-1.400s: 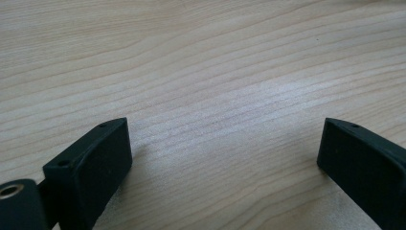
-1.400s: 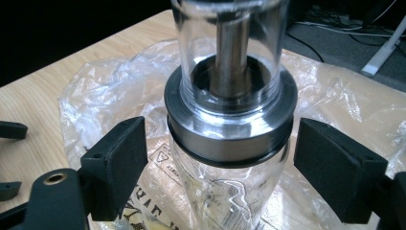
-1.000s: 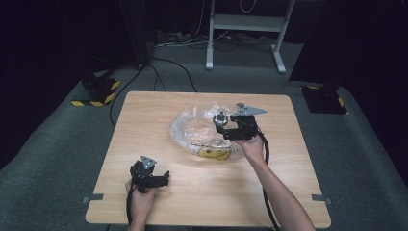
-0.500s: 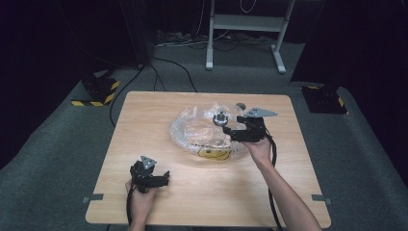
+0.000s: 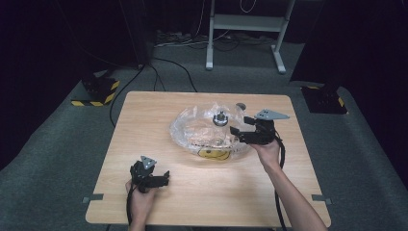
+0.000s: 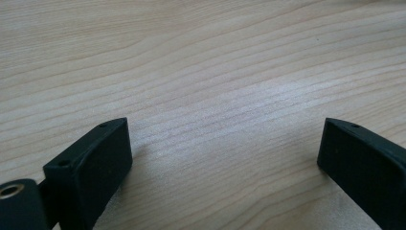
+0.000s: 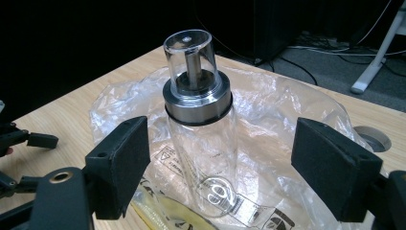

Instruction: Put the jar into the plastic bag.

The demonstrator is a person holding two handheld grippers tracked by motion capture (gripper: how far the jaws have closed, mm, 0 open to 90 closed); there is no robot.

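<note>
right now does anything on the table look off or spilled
Nothing is spilled or broken. The clear bottle with the metal collar stands upright on a crumpled plastic bag rather than on bare wood, which may make it a bit unsteady. The right gripper has its jaws either side of it, not touching.

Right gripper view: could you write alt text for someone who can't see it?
A clear glass bottle with a steel collar and clear cap stands upright on a crumpled clear plastic bag on a wooden table. The right gripper frames it with black jaws apart, not touching it, having just been closing.
</note>
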